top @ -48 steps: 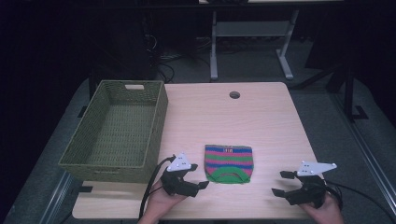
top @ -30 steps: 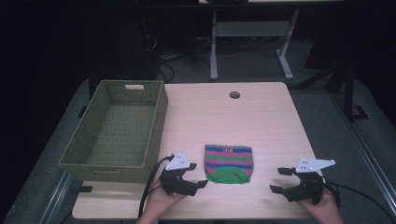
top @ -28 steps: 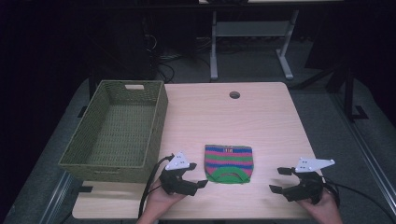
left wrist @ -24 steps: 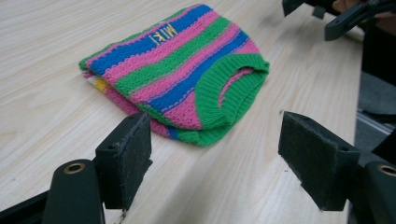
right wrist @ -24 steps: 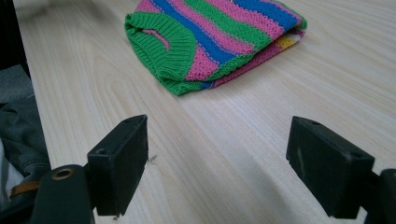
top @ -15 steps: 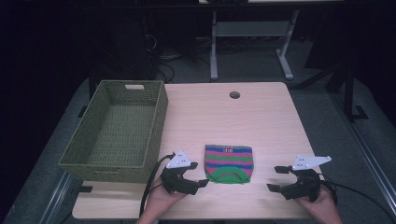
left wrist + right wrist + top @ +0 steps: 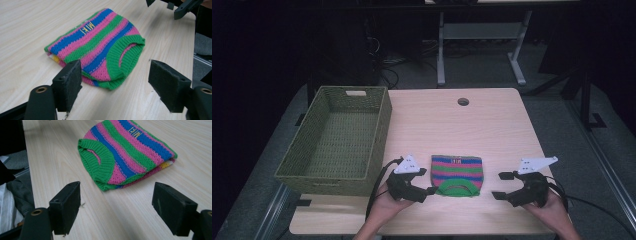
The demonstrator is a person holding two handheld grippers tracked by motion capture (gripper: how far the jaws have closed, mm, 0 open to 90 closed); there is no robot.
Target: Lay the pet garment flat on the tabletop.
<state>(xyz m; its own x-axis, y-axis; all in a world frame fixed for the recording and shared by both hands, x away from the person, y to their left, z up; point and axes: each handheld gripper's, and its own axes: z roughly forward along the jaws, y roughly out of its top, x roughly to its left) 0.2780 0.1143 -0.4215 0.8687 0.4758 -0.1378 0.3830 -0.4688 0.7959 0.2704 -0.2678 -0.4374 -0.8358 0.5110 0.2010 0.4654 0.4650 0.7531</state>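
Observation:
A small knitted garment (image 7: 457,174) with green, blue and pink stripes and a green ribbed collar lies flat near the table's front edge. It carries yellow letters (image 7: 87,26) on a blue stripe. My left gripper (image 7: 428,181) sits just left of it, open, jaws pointing at its near left corner (image 7: 100,75). My right gripper (image 7: 502,185) rests open a short way to the right of the garment (image 7: 125,150), with bare table between. Nothing is between either pair of jaws.
A green woven basket (image 7: 292,167) stands empty at the table's left. A round cable hole (image 7: 463,101) sits near the far edge. The wooden table (image 7: 492,130) ends close behind both hands. Desk legs and cables stand on the dark floor beyond.
My right gripper has slid a little left, toward the garment. The left gripper and the garment have stayed put.

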